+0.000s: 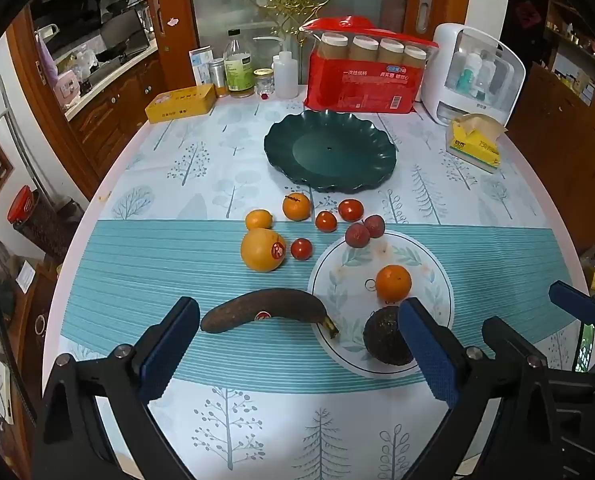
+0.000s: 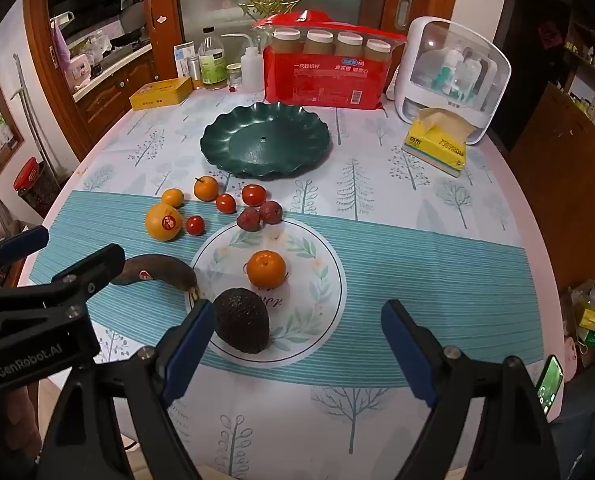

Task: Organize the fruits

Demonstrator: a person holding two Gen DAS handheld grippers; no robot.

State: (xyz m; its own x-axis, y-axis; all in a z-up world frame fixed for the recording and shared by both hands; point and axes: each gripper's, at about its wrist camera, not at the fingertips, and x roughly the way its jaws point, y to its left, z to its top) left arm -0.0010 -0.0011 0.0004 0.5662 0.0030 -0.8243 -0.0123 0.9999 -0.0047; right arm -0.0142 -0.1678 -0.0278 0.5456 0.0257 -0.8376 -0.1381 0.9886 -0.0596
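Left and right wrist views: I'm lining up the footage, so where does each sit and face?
Left wrist: behind the open left gripper, angled down at the banana; the right gripper shows at its right.
Right wrist: behind the open right gripper, nearest the avocado; the left gripper shows at its left.
Both share the green plate.

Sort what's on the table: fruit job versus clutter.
For the job: banana, avocado, oranges, big citrus, tomatoes, two dark red fruits, green dish.

Lying about: red cup pack, tissue box, yellow tin, bottles.
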